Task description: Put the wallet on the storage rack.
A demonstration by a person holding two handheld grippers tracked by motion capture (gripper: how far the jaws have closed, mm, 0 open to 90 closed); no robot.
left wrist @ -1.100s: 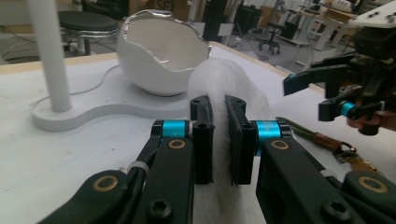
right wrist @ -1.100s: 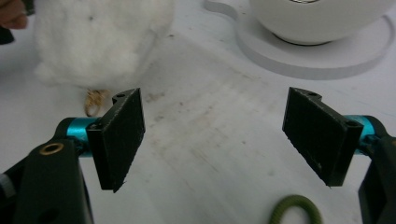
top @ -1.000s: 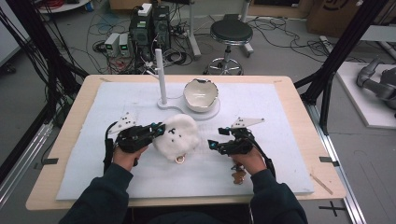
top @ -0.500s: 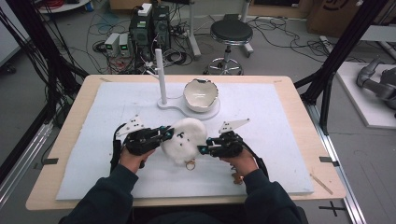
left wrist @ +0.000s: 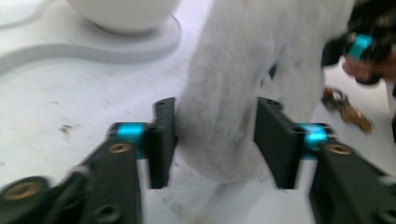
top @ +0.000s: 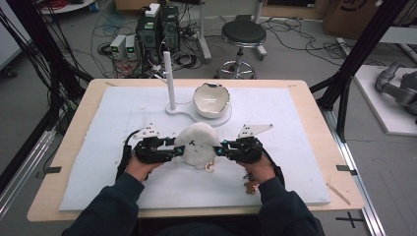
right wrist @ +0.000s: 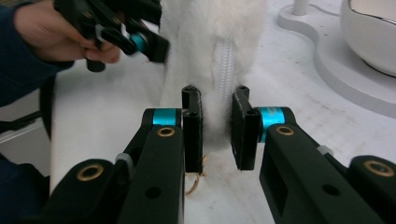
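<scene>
A fluffy white plush toy (top: 197, 144) lies on the white mat (top: 98, 162) of the tabletop, in front of a white stand (top: 183, 109) with a post (top: 169, 78) and a bowl (top: 211, 99). The right gripper (right wrist: 215, 128) is clamped on the toy's edge, its jaws having just closed on the fur. The left gripper (left wrist: 215, 140) has just been opening; its jaws stand half apart around the toy's other side, the left pad touching the fur. A small metal ring (top: 209, 167) lies just beside the toy.
</scene>
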